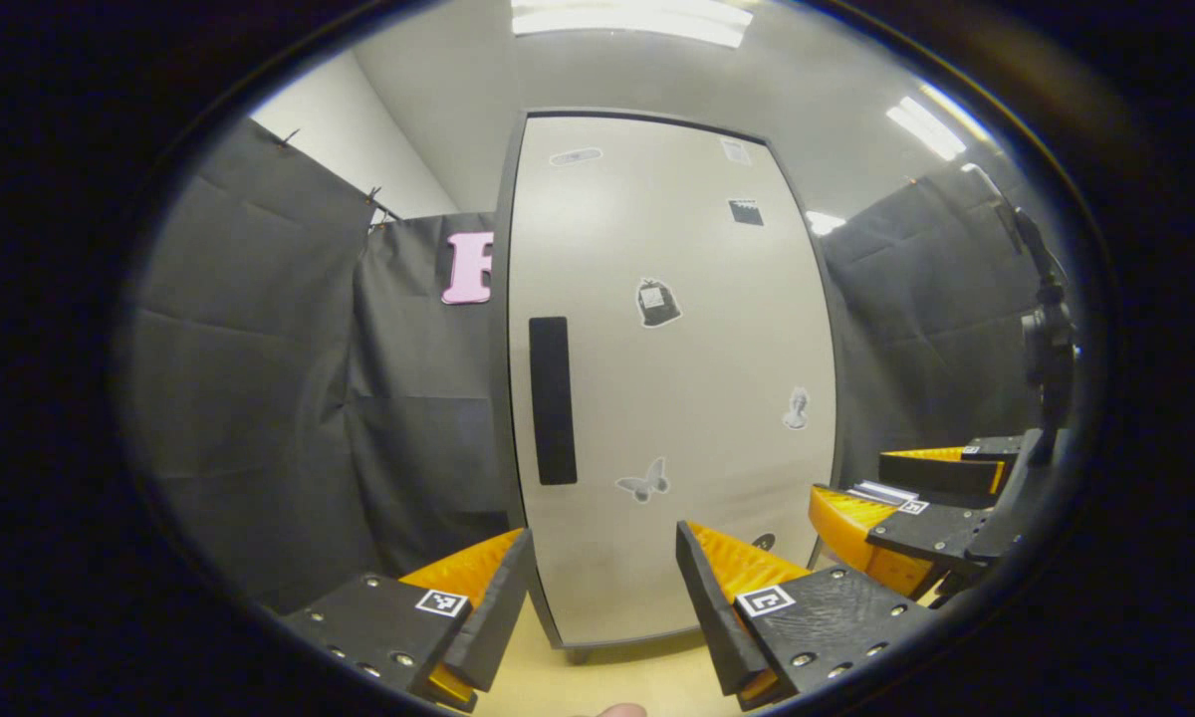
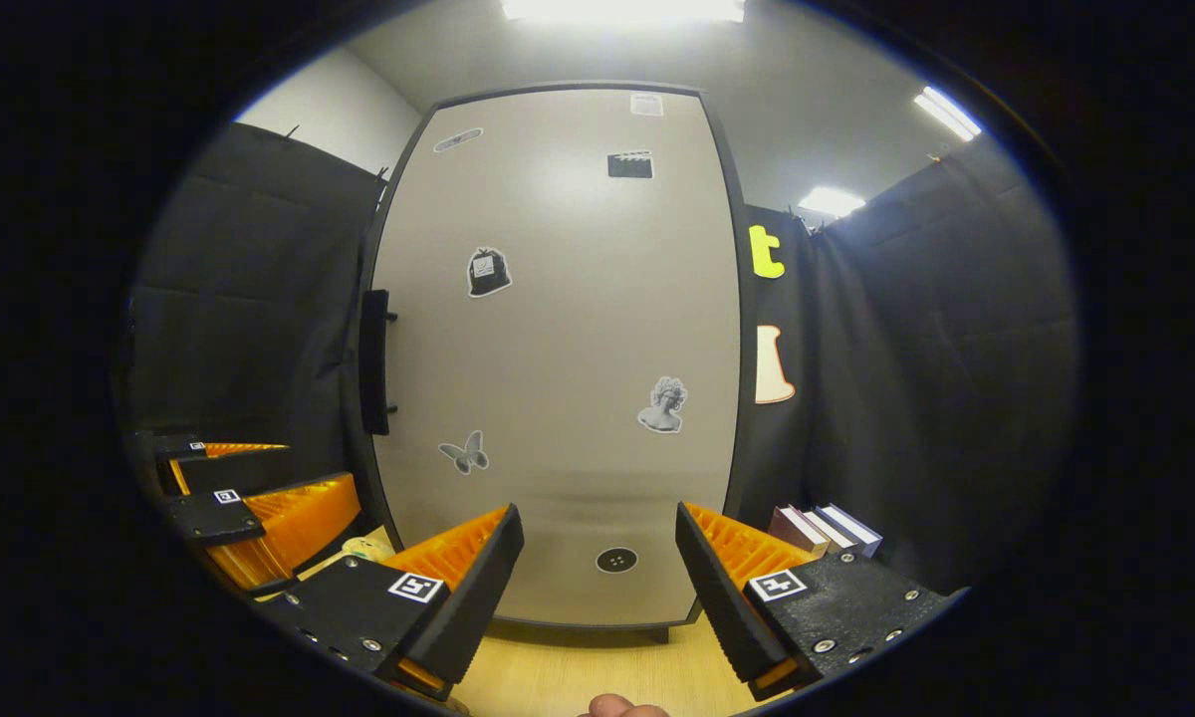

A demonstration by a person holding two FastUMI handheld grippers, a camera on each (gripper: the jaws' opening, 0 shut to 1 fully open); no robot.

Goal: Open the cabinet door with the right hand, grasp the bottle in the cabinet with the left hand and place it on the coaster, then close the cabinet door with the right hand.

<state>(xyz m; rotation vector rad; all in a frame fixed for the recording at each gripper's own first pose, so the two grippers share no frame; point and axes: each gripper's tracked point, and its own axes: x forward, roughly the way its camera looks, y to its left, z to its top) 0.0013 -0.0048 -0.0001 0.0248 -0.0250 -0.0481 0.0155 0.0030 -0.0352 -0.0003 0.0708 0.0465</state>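
The cabinet door (image 2: 558,349) stands closed, so the bottle is presumably behind it, unseen. Its dark vertical handle (image 2: 374,361) lies ahead and left of the right gripper (image 2: 597,578), whose jaws are apart, empty, apparently readied for the pull. The left gripper (image 1: 602,597), likewise apart and empty, faces the door beside it, likely waiting. Books (image 2: 825,530) lie at the right gripper's right.

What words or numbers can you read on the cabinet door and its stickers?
None can be read.
Cabinet door: stickers are pictures, a butterfly, a statue head, a clapperboard; no words.
Pale top sticker: too blurred to read.
Square tags on the left gripper and right gripper: patterns, not words.
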